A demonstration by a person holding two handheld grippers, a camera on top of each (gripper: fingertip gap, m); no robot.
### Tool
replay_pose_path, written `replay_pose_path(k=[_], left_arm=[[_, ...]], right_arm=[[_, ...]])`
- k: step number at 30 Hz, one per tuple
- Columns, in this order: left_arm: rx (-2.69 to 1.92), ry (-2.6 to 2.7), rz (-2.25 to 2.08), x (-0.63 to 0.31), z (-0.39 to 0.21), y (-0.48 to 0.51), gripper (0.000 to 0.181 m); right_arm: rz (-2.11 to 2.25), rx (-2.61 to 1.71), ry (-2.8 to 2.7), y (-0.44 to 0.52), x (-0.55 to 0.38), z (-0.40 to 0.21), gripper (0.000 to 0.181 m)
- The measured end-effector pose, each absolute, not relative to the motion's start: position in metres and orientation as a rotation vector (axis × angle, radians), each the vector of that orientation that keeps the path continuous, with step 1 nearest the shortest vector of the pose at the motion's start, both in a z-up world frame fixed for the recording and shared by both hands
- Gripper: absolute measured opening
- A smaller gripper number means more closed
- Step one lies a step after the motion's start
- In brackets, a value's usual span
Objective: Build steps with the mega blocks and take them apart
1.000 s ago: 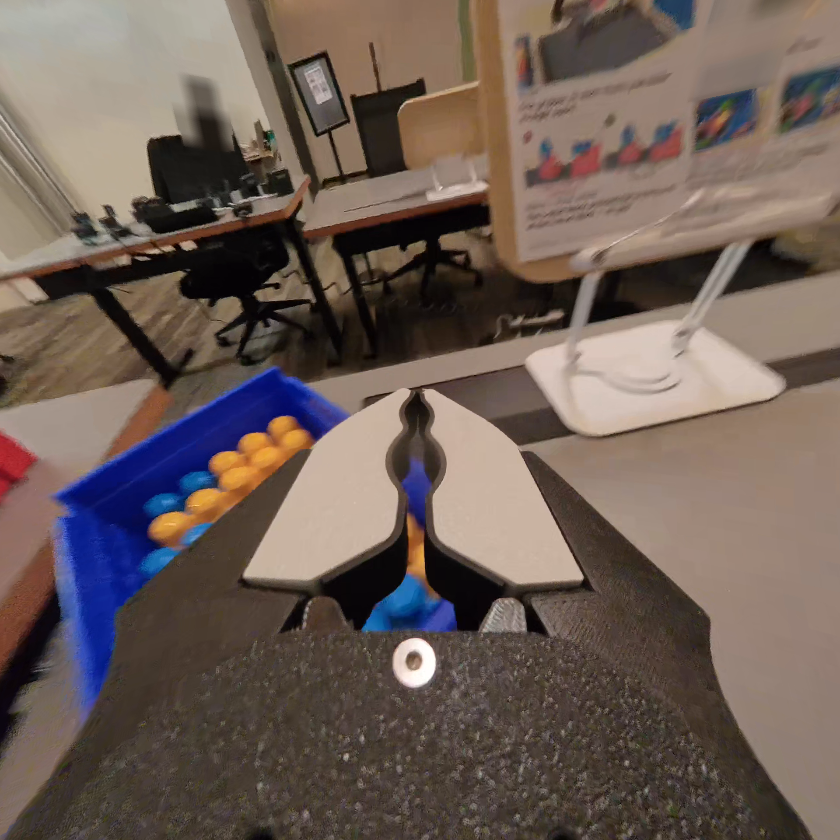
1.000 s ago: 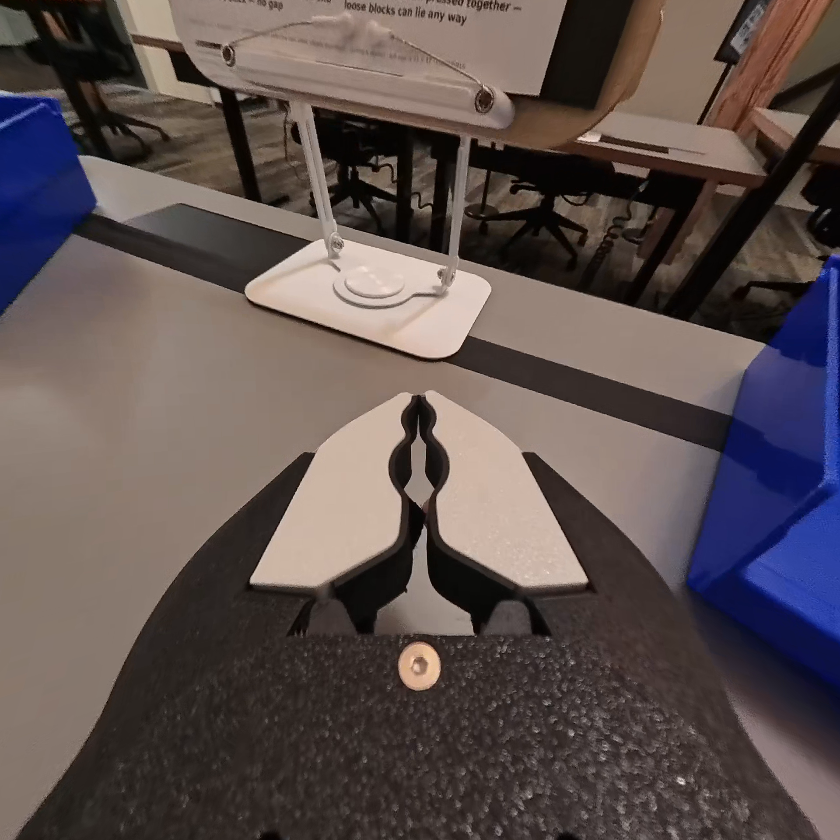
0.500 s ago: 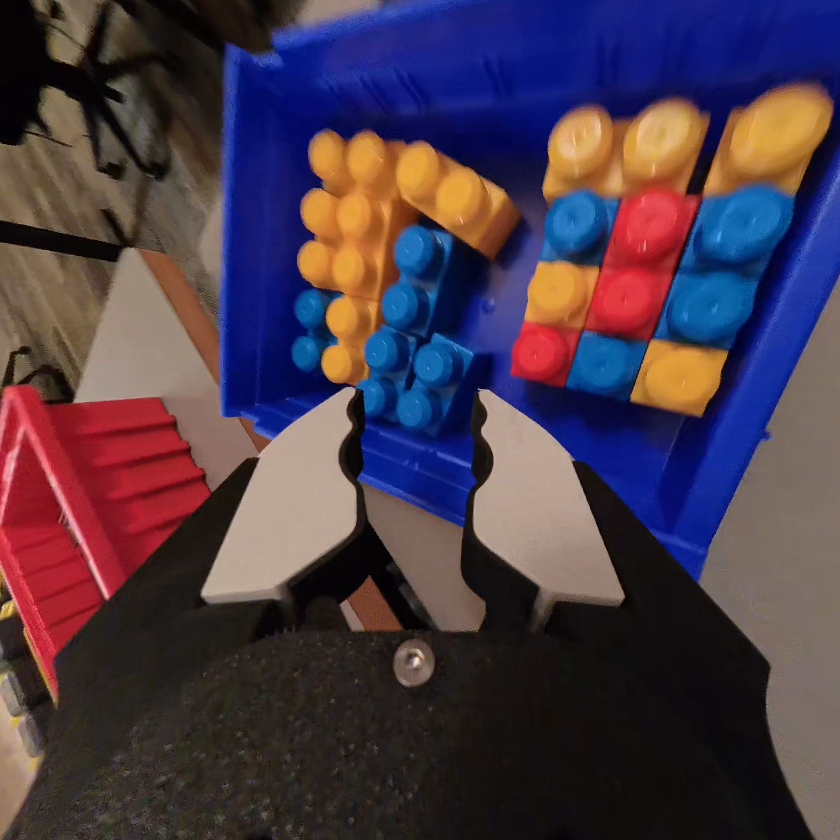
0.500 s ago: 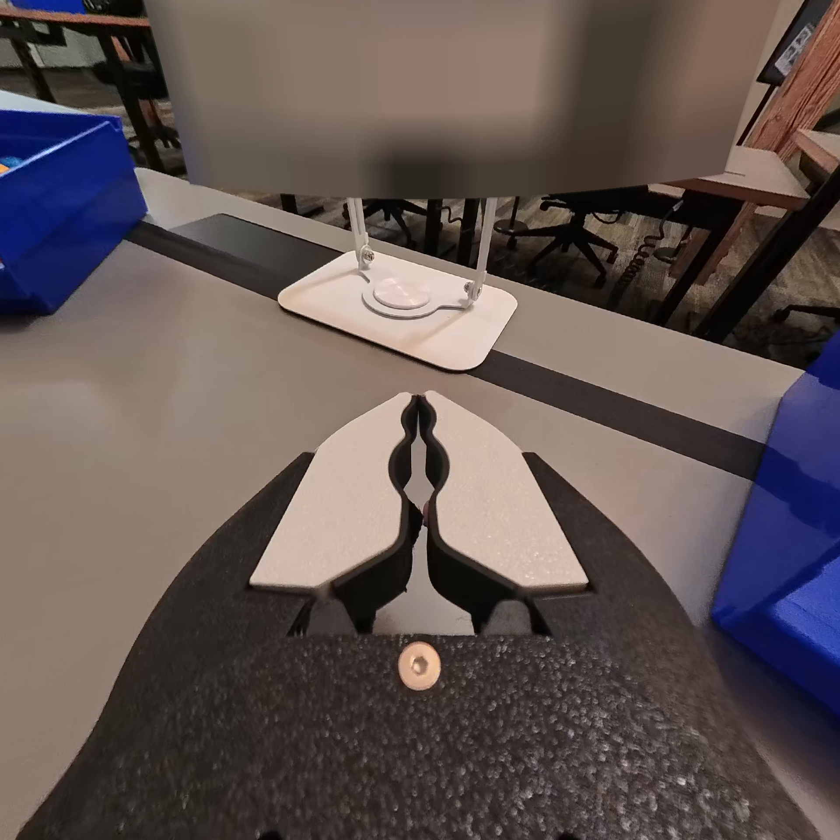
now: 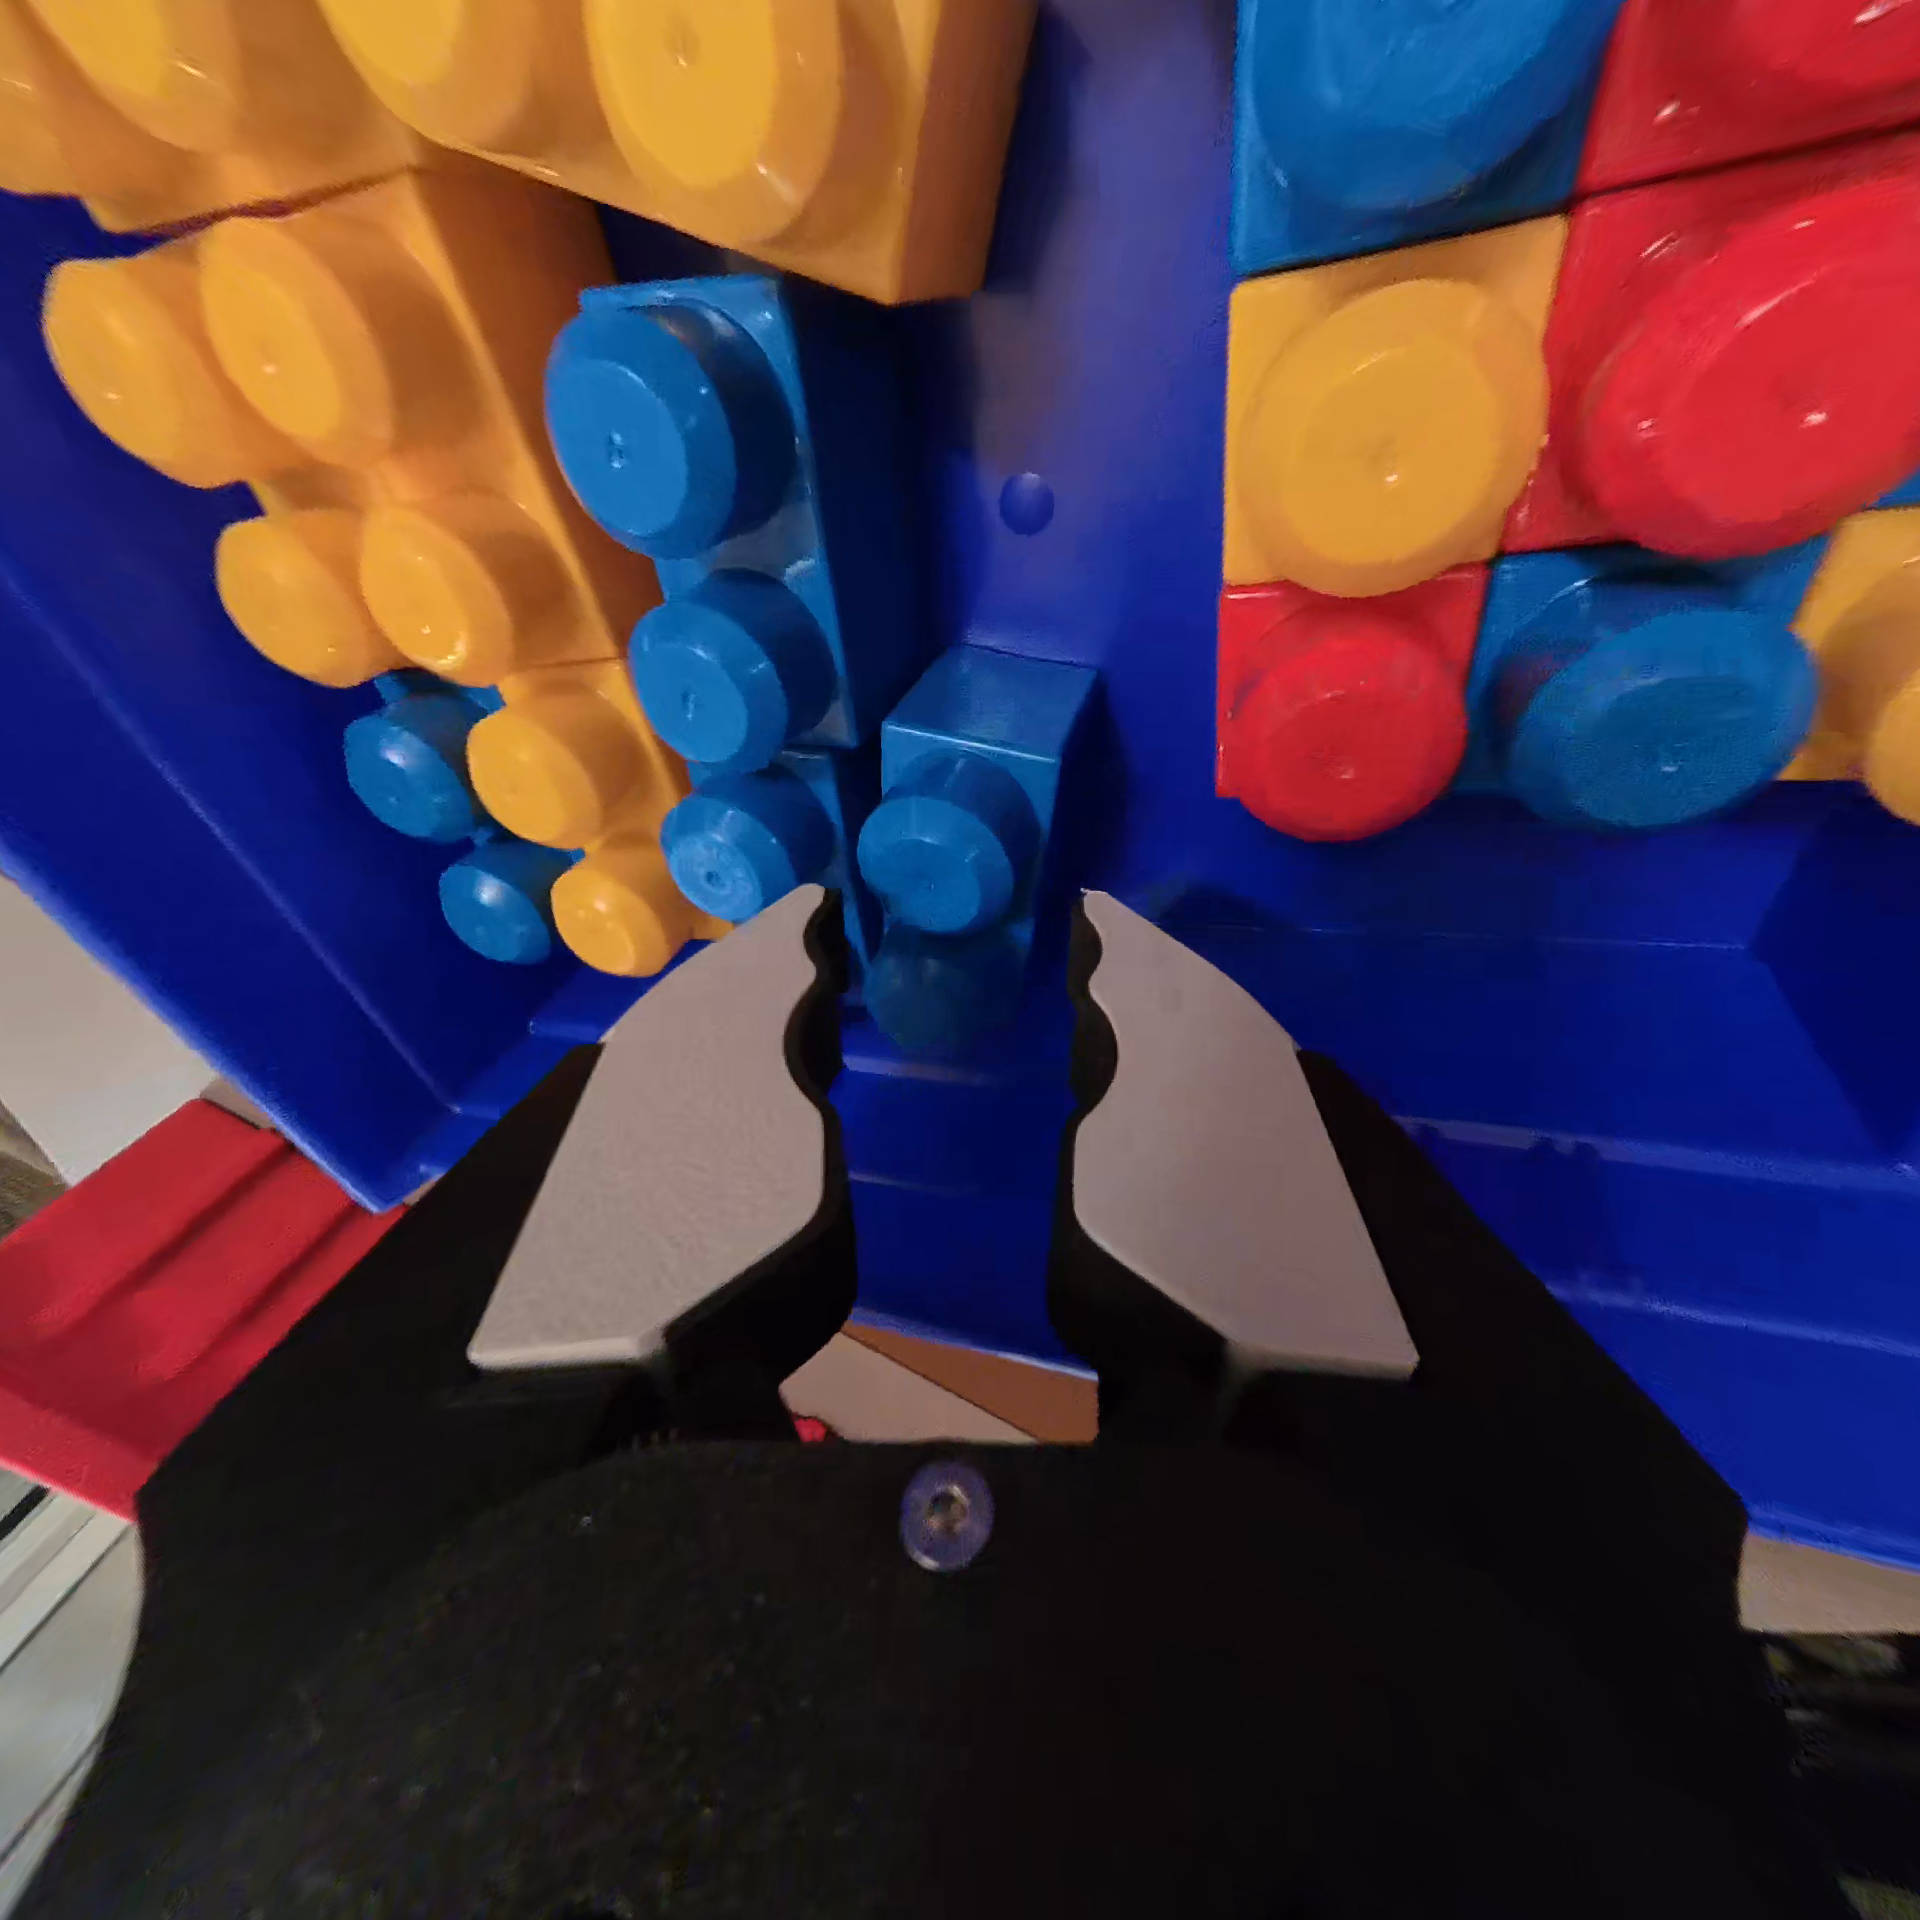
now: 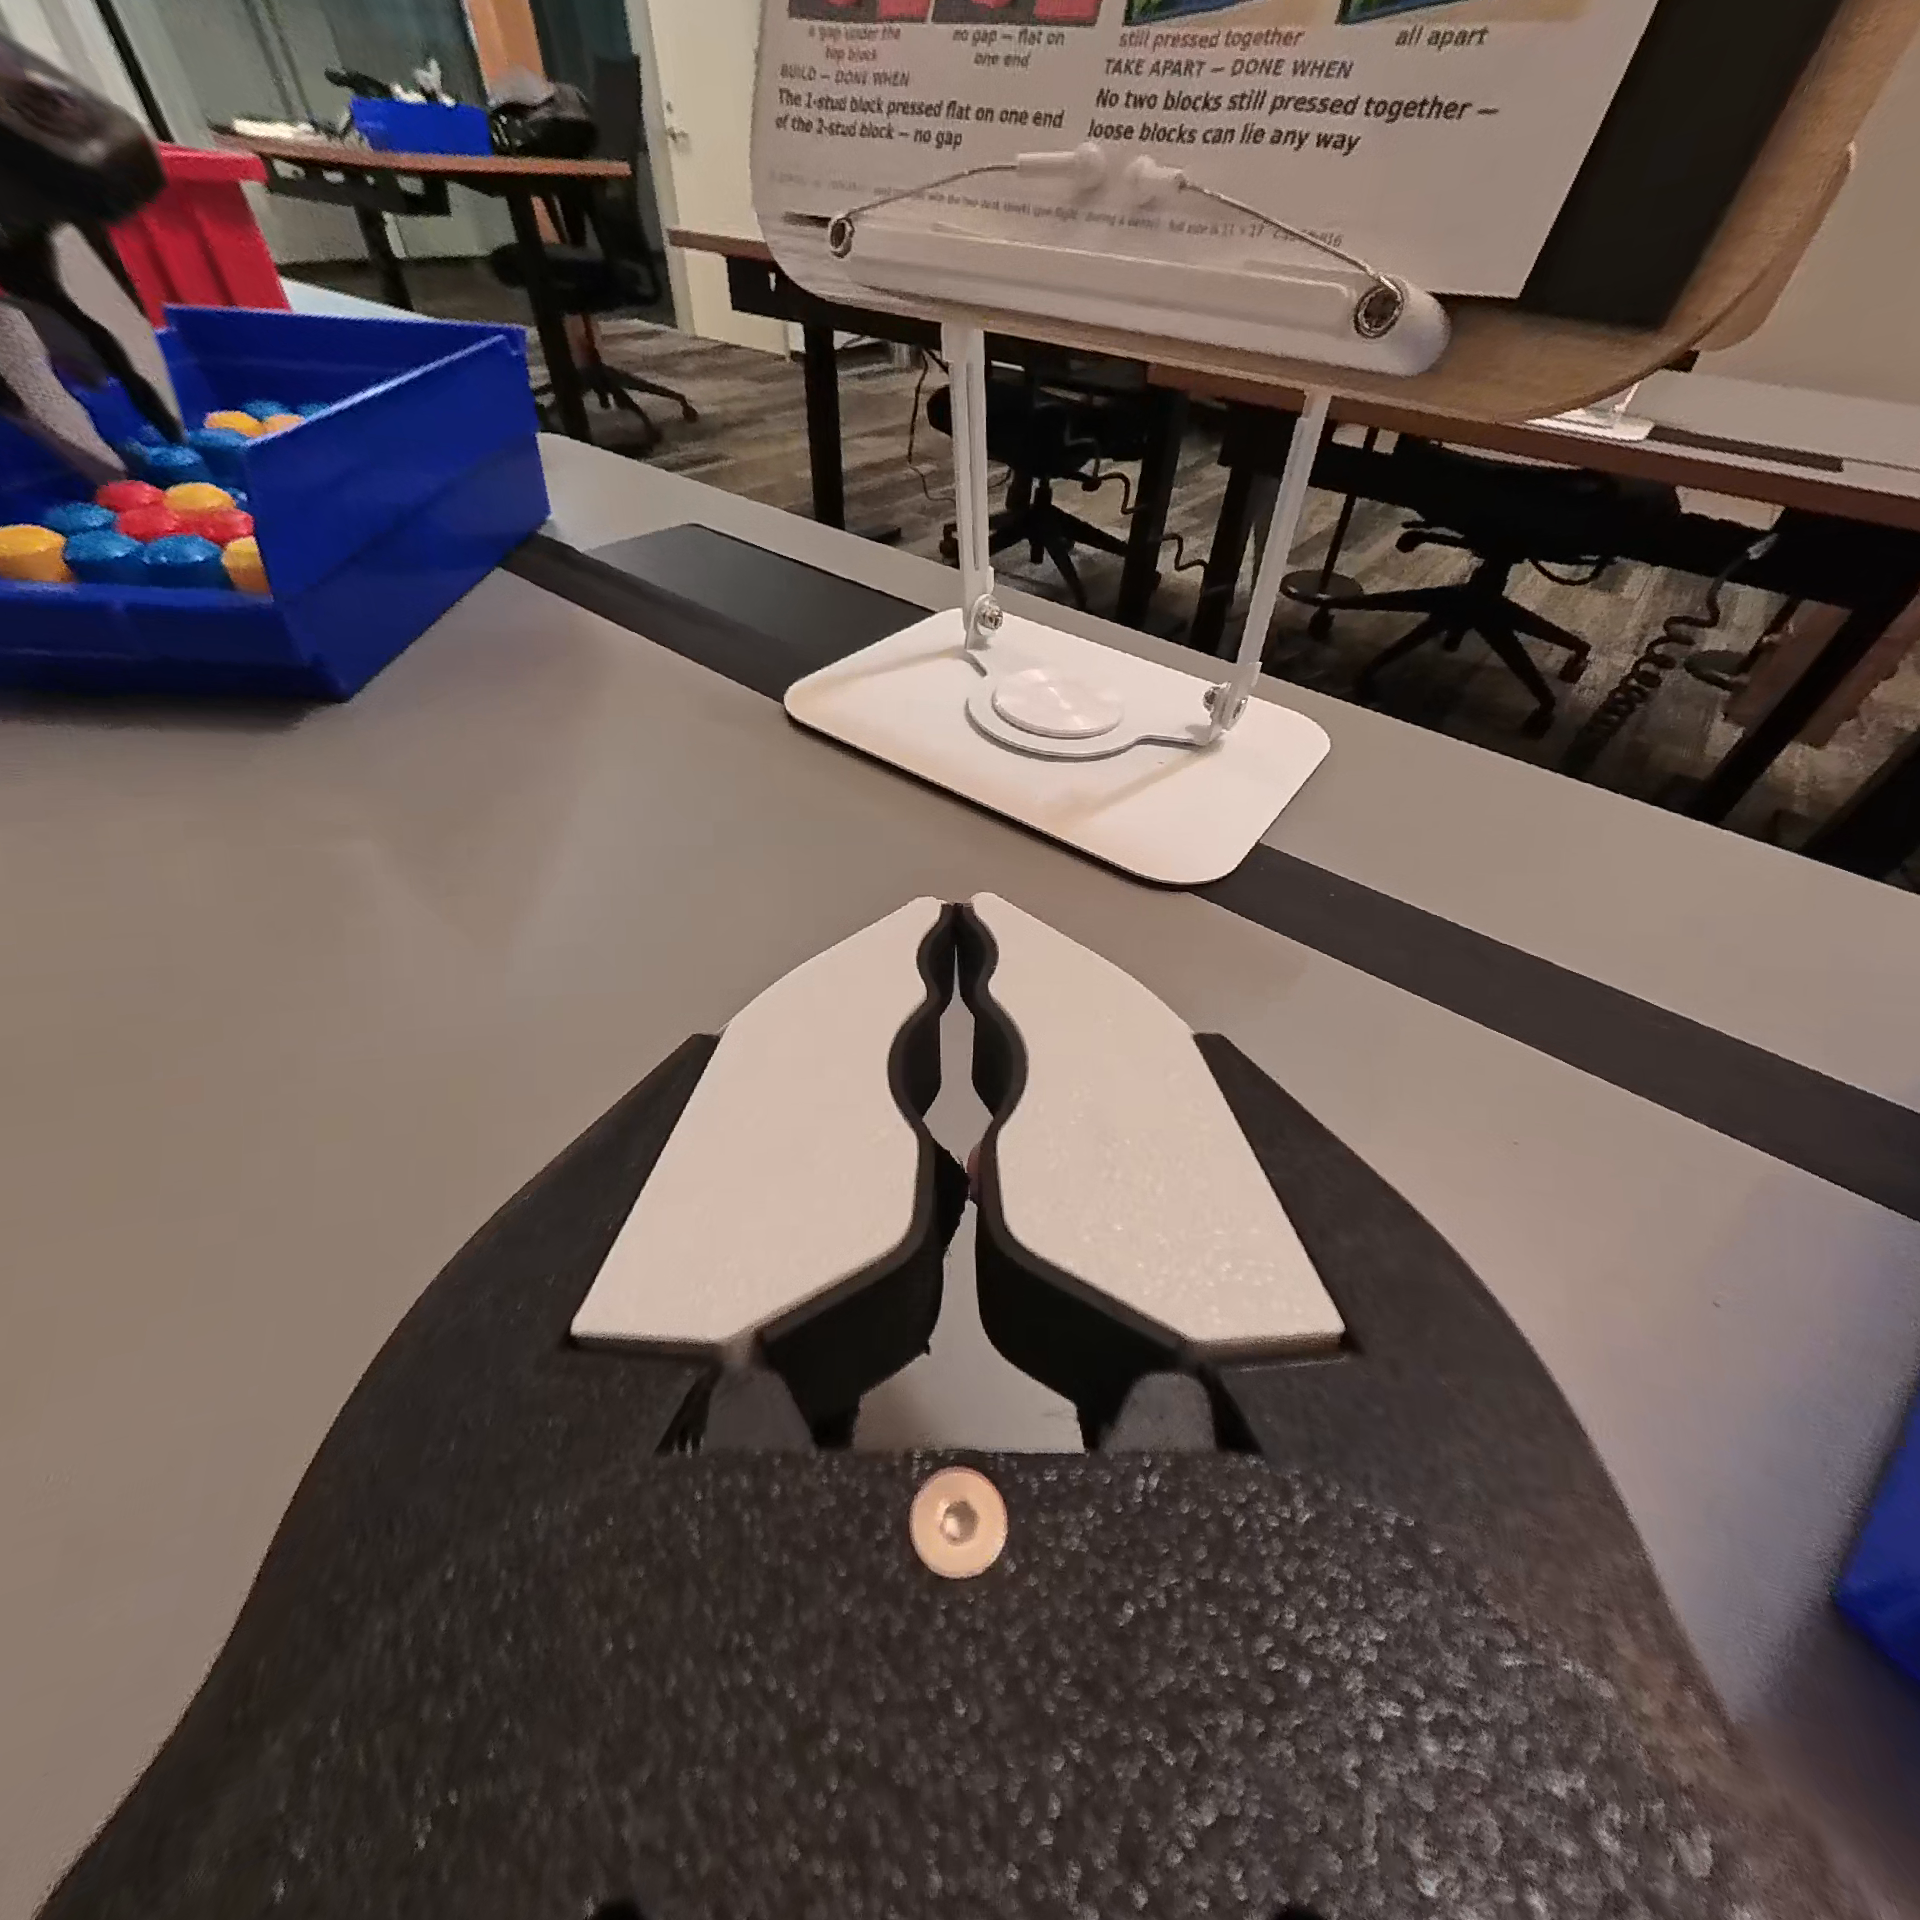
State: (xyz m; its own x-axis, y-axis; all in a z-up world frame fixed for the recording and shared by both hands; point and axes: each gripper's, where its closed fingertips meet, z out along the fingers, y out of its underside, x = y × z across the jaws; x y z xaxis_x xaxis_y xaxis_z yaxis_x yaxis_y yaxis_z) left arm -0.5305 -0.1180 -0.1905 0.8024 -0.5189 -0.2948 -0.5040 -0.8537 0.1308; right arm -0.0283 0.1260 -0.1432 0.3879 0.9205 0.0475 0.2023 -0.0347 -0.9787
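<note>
My left gripper is open and reaches down into a blue bin. Its fingers flank a blue two-stud block near the bin's front wall without gripping it. Yellow blocks and more blue blocks lie to its left. A tight group of one-stud red, yellow and blue blocks sits to the right. My right gripper is shut and empty above the grey table. The bin and the left gripper show at the far left of the right wrist view.
A white stand holding an instruction sheet stands at the table's far side on a black strip. A second blue bin is at the right edge. A red bin sits beside the block bin. My hands' fingertips stand some 55 cm from each other.
My left gripper opened, tipped down over the bin and dropped in close around the blue two-stud block. My right gripper stayed shut and its view swung somewhat to the left.
</note>
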Motion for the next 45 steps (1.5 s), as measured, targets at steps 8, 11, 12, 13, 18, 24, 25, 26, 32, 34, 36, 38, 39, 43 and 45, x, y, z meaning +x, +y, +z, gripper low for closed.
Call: replay_pose_path(k=[8, 11, 12, 13, 18, 24, 25, 26, 32, 34, 36, 38, 39, 43, 45], left_arm=[[2.908, -0.851, -0.462, -0.528, -0.209, -0.111, 0.036], [2.916, -0.862, -0.515, -0.527, -0.201, -0.111, 0.036], [2.921, -0.877, -0.534, -0.525, -0.196, -0.111, 0.036], [2.932, -0.892, -0.55, -0.521, -0.188, -0.11, 0.035], [3.043, -1.009, -0.662, -0.487, -0.131, -0.097, 0.035], [3.231, -1.382, -0.646, -0.368, -0.074, -0.055, 0.035], [3.242, -1.464, -0.623, -0.343, -0.07, -0.049, 0.035], [3.248, -1.543, -0.596, -0.318, -0.069, -0.043, 0.035], [3.196, -1.911, -0.368, -0.184, -0.093, -0.025, 0.035], [3.177, -1.973, -0.303, -0.151, -0.11, -0.02, 0.034], [3.155, -2.017, -0.249, -0.124, -0.127, -0.015, 0.034], [3.158, -2.056, -0.175, -0.1, -0.139, -0.009, 0.034], [3.164, -2.074, -0.142, -0.089, -0.144, -0.007, 0.035], [3.145, -2.14, -0.052, -0.059, -0.153, -0.002, 0.035], [3.113, -2.164, -0.077, -0.055, -0.153, -0.002, 0.035]], right_arm=[[0.792, -1.513, -1.082, 0.123, -0.03, -0.146, 0.0], [0.795, -1.51, -1.085, 0.122, -0.029, -0.145, 0.0], [0.796, -1.506, -1.084, 0.122, -0.029, -0.144, 0.0], [0.799, -1.502, -1.084, 0.121, -0.029, -0.143, 0.0], [0.812, -1.461, -1.079, 0.117, -0.029, -0.13, 0.0], [0.826, -1.355, -1.12, 0.098, -0.037, -0.107, 0.0], [0.827, -1.329, -1.142, 0.092, -0.039, -0.103, 0.0], [0.827, -1.304, -1.167, 0.086, -0.041, -0.1, 0.002], [0.844, -1.181, -1.398, 0.037, -0.06, -0.099, 0.032], [0.819, -1.14, -1.49, 0.02, -0.065, -0.105, 0.041], [0.759, -1.104, -1.57, 0.009, -0.068, -0.114, 0.048], [0.701, -1.082, -1.654, 0.001, -0.069, -0.127, 0.054], [0.679, -1.072, -1.684, -0.002, -0.069, -0.133, 0.055], [0.598, -1.065, -1.77, -0.003, -0.066, -0.153, 0.057], [0.567, -1.045, -1.81, -0.003, -0.064, -0.159, 0.049]])
